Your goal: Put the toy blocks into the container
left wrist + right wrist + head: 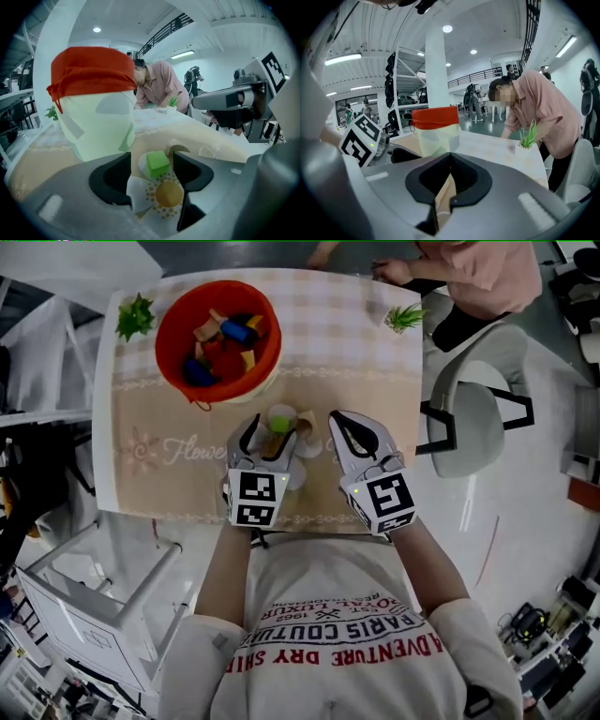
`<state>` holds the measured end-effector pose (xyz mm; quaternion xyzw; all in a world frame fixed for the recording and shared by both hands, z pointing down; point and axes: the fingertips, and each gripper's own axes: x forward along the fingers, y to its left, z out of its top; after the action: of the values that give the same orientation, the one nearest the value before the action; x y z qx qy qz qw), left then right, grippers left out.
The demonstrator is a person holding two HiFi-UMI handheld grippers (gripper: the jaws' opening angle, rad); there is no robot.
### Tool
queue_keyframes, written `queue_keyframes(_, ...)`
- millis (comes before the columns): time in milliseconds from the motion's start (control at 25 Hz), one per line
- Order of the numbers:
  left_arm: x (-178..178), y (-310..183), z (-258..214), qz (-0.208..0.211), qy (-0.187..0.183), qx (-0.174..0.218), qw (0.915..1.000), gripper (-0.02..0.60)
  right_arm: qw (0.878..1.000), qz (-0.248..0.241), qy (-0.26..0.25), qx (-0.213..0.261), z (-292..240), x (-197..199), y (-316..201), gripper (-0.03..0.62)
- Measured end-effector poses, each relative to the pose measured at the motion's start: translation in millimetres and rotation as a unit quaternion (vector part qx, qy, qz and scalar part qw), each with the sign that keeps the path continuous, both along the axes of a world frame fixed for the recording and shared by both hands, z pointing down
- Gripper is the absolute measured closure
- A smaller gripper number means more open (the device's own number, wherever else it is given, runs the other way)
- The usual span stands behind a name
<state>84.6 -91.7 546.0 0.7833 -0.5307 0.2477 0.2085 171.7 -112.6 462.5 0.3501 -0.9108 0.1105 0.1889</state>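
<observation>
Red-rimmed container (165, 329) up at eleven o'clock on the tablecloth (356, 343), with a heap of toy blocks (225, 343) already inside. Down at six o'clock is the left gripper (272, 430), jaws spread either side of a green cube (157, 164) on a patterned paper mat (139, 187), straddling it, not pinching. At its three o'clock is the right gripper (336, 418), jaws closed tip to tip, nothing held.
</observation>
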Motion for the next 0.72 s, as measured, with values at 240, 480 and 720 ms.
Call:
queue_keyframes(240, 10.8, -1.3, 16.8, 0.014, 0.005, -0.023, 0.9996, 0.375, 1.0, -0.002, 0.005, -0.003, 4.4, 0.1, -3.3, 0.592)
queue_keyframes(480, 15.0, 3.9, 17.8, 0.034, 0.005, -0.029, 0.999, 0.413, 1.0, 0.0, 0.009, -0.001, 2.6, 0.9, -1.0, 0.592)
queue_keyframes(720, 9.3, 5.7, -15.2, 0.046, 0.013, 0.004, 0.9988, 0.413, 1.0, 0.005, 0.01, 0.016, -10.5, -3.8, 3.0, 0.592)
